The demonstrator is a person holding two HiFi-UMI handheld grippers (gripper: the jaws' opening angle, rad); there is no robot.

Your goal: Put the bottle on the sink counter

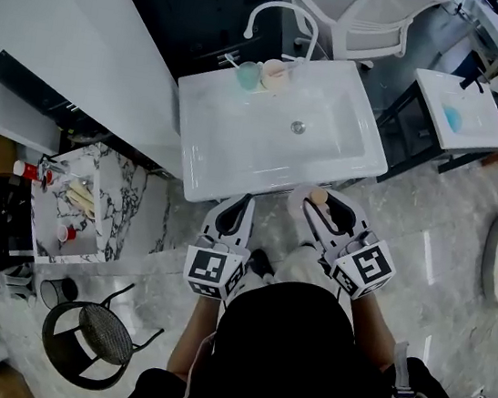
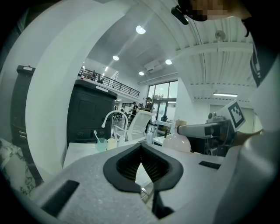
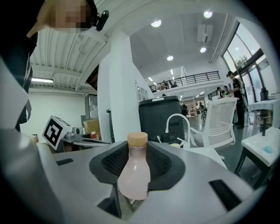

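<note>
1. The left gripper [image 2: 141,164] hangs just short of the sink's [image 1: 207,114] front edge, pressed together and empty.
2. The right gripper [image 1: 321,205], beside it at the same front edge, pinches the bottle [image 3: 133,175] by its body. The bottle stands upright, cap up, resting on nothing.
3. The sink's flat rim lies straight ahead of the bottle, so the right hand looks like the one to place it.
4. A teal cup [image 1: 248,76] and the faucet [image 1: 282,12] stand at the sink's back rim.

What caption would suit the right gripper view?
Right gripper clamps a pale pink, tan-capped bottle, the white sink counter ahead.
</note>
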